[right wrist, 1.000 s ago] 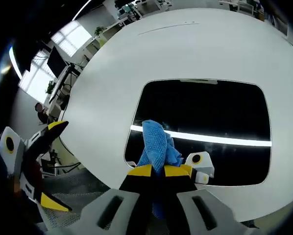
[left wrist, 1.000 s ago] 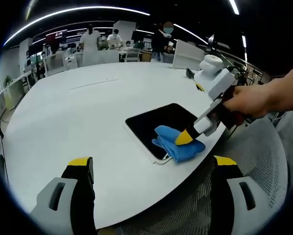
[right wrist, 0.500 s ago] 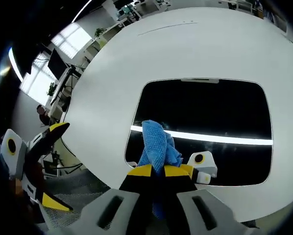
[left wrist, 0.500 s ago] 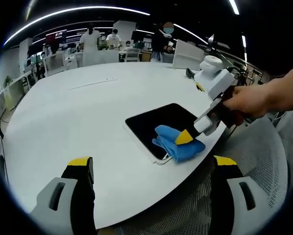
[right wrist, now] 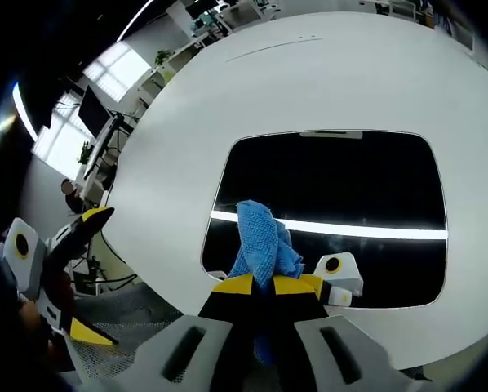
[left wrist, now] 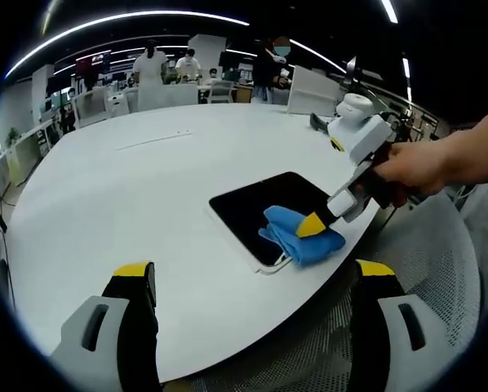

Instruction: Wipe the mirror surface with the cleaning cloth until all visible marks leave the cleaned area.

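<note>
Item 1, mirror [right wrist: 326, 216]: dark rectangular pane w/ rounded corners, lying flat on white round tabletop [right wrist: 252, 98], near the edge closest to the person. Surface is reflecting a bright light strip across its width. In left gripper view the mirror [left wrist: 264, 204] is sitting toward the right side of the tabletop [left wrist: 122, 196].

Item 2, cleaning cloth [right wrist: 263, 241]: blue, bunched, resting on the near end of the mirror, one part overhanging the pane's near corner in left gripper view [left wrist: 301, 237].

Item 3, right tool [right wrist: 264, 286]: yellow-tipped jaws closed tight on the cleaning cloth, pressing it onto the mirror. Seen from left gripper view as right tool [left wrist: 313, 226], angled down to the cloth, a hand [left wrist: 411, 167] gripping its handle.

Item 4, left tool [left wrist: 256, 269]: jaws spread wide, holding nothing, hovering over the tabletop's near edge, well apart from the mirror. Also showing at lower left of right gripper view [right wrist: 73, 282], off the tabletop.

Item 5, mesh chair [left wrist: 423, 269]: grey, just beside the tabletop rim.

Item 6, bkgd: people standing by desks at far side of room [left wrist: 179, 65].
</note>
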The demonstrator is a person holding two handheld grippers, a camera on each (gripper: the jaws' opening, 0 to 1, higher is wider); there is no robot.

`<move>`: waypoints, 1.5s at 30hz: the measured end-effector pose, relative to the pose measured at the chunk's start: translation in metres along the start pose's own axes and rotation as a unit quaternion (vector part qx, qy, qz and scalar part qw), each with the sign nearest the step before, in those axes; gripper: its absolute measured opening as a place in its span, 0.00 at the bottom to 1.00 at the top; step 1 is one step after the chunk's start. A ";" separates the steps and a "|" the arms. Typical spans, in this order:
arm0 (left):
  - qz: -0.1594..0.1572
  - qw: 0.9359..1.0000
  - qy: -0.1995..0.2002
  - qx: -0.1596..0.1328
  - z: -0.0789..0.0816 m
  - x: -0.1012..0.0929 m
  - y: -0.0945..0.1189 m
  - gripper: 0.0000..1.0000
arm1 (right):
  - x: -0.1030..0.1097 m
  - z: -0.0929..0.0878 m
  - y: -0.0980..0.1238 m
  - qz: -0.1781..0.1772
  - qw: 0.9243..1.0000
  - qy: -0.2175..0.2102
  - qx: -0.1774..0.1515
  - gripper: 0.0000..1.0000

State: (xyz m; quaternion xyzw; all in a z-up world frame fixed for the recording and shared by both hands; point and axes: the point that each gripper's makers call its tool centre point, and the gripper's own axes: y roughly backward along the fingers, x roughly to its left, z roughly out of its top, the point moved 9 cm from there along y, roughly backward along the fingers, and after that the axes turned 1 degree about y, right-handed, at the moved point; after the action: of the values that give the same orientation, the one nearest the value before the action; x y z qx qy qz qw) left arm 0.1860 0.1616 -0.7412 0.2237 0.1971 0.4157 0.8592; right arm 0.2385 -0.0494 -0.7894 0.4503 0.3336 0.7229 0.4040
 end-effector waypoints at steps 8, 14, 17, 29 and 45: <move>0.000 1.000 0.000 0.001 0.000 0.000 0.000 0.99 | -0.007 0.000 0.003 -0.002 1.000 -0.003 0.000 0.01; -0.001 1.000 -0.001 0.002 0.000 -0.001 -0.001 0.99 | -0.012 0.000 0.006 -0.005 1.000 -0.001 0.001 0.01; -0.002 1.000 0.000 0.000 0.000 -0.001 0.000 0.99 | -0.015 0.000 0.007 -0.006 1.000 -0.001 0.001 0.01; -0.004 1.000 0.002 -0.005 0.001 -0.001 0.000 0.99 | -0.023 -0.001 0.011 -0.012 1.000 -0.006 0.000 0.01; -0.003 1.000 0.003 -0.003 0.001 -0.001 0.000 0.99 | -0.024 0.008 0.009 -0.023 1.000 -0.001 -0.002 0.00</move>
State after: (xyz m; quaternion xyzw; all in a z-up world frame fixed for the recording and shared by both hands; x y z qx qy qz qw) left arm 0.1859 0.1605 -0.7401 0.2189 0.1991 0.4147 0.8605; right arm 0.2503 -0.0739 -0.7884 0.4425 0.3416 0.7137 0.4222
